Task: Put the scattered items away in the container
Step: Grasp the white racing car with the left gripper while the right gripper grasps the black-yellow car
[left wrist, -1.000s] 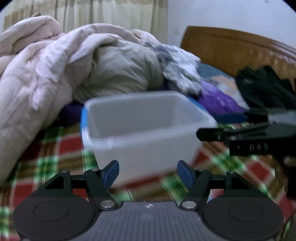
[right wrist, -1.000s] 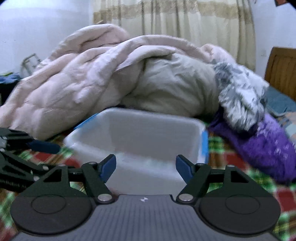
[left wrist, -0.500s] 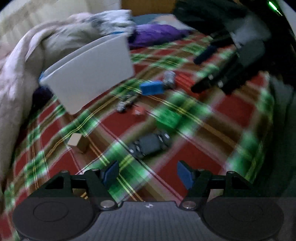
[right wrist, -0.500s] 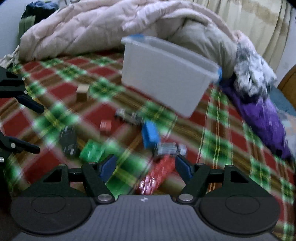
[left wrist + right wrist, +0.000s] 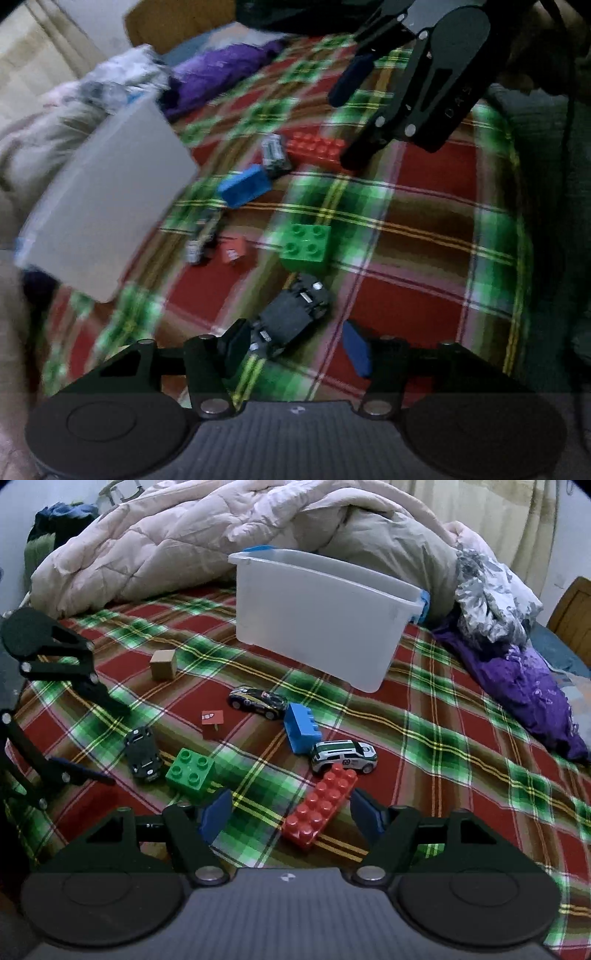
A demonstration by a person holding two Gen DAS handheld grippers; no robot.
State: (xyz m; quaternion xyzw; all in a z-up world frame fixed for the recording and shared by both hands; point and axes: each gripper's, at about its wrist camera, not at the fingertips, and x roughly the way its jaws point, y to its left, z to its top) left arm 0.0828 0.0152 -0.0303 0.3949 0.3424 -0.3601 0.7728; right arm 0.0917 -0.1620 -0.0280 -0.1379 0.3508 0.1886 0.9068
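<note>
Looking through my left wrist camera, I see my left gripper (image 5: pixel 295 345) closing over the black toy car (image 5: pixel 291 319), whose near end lies between the pads without being pressed yet; its long axis runs from lower left up to the right. Beyond it sit the green brick (image 5: pixel 306 247) and blue brick (image 5: pixel 243 184). The white container (image 5: pixel 103 218) is smeared by blur at left, its opening hidden from me.

Through the right wrist camera, my right gripper (image 5: pixel 290 814) stands open around the near end of the long red brick (image 5: pixel 321 805), not touching it; the brick's length points away and to the right, toward the white toy car (image 5: pixel 343 755). The container stands upright farther back on the plaid blanket (image 5: pixel 461 746), well apart. The left gripper is cut off at the frame's left edge.
</note>
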